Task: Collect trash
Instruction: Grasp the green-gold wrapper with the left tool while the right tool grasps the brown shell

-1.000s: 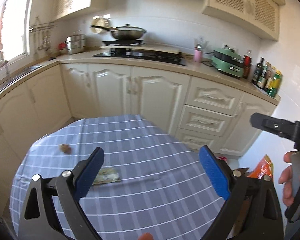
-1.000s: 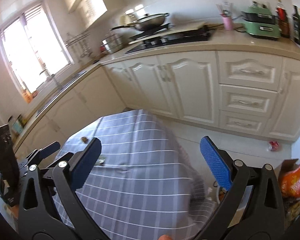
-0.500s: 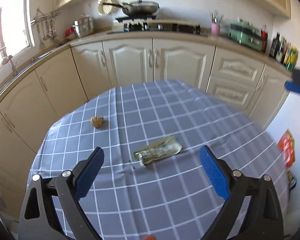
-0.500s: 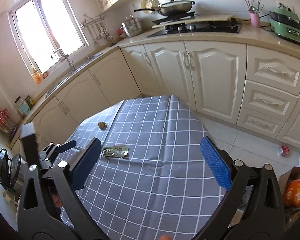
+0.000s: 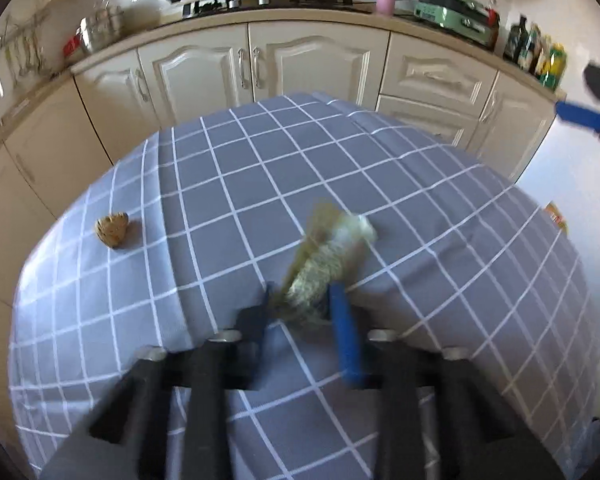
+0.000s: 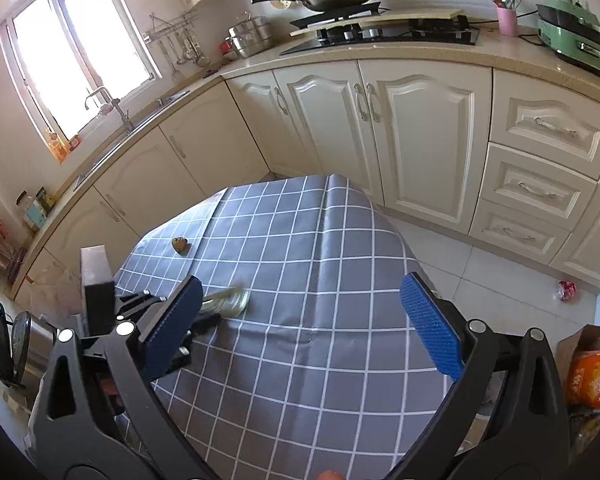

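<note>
On the checked tablecloth (image 5: 228, 184), the left gripper (image 5: 304, 304) is closing its jaws around the near end of the crumpled wrapper (image 5: 328, 256), whose long axis is running straight ahead, while the right gripper (image 6: 300, 308) is hanging open farther off.

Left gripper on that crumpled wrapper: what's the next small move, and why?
Probably finish the squeeze, then lift a little. The left gripper has its jaws closing with the wrapper between them, its near end already bunched up off the checked tablecloth. The picture is blurred, so a firm hold isn't certain. The right gripper is open and empty; the small brown scrap can wait.
</note>
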Tool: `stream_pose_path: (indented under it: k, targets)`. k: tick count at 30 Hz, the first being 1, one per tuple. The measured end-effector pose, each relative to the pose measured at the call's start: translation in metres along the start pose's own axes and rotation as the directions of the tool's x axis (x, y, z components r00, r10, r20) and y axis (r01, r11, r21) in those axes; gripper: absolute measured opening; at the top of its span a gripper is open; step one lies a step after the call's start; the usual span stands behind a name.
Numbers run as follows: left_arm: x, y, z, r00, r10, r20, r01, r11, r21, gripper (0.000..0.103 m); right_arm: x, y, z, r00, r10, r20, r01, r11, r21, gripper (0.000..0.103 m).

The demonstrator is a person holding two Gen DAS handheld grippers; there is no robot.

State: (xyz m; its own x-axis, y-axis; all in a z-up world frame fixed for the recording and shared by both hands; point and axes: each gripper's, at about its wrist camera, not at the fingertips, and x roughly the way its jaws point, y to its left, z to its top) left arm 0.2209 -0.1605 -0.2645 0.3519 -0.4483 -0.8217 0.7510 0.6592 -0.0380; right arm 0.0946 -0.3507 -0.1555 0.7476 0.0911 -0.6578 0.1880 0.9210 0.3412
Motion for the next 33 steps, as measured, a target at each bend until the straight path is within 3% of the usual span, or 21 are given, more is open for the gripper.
stream_pose_path:
  k: [3, 8, 14, 21, 30, 33]
  targets:
    - [-0.002, 0.000, -0.003, 1.000, -0.005, 0.007, 0.005, 1.000, -0.011, 0.016, 0.009, 0.012, 0.000, 1.000, 0.017, -0.014, -0.018, 1.000, -0.021, 0.097]
    - [-0.014, 0.000, -0.013, 0.999, -0.022, 0.045, 0.024, 0.998, -0.051, 0.015, 0.023, 0.028, -0.002, 0.999, 0.033, -0.040, -0.034, 0.998, -0.045, 0.097]
    - [-0.050, 0.024, -0.033, 0.992, 0.023, 0.127, 0.001, 0.982, -0.187, 0.015, 0.046, 0.047, 0.000, 0.996, 0.042, -0.077, -0.049, 0.995, -0.084, 0.097]
    - [-0.089, 0.080, -0.063, 0.970, 0.169, 0.175, -0.087, 0.912, -0.400, 0.015, 0.105, 0.093, -0.006, 0.984, 0.073, -0.161, -0.099, 0.982, -0.164, 0.097]
    - [-0.105, 0.135, -0.076, 0.928, 0.337, 0.160, -0.205, 0.818, -0.538, 0.015, 0.179, 0.151, -0.005, 0.973, 0.083, -0.217, -0.139, 0.956, -0.257, 0.096]
    - [-0.107, 0.148, -0.076, 0.919, 0.362, 0.157, -0.217, 0.796, -0.565, 0.015, 0.200, 0.169, 0.001, 0.971, 0.089, -0.222, -0.153, 0.946, -0.287, 0.083]
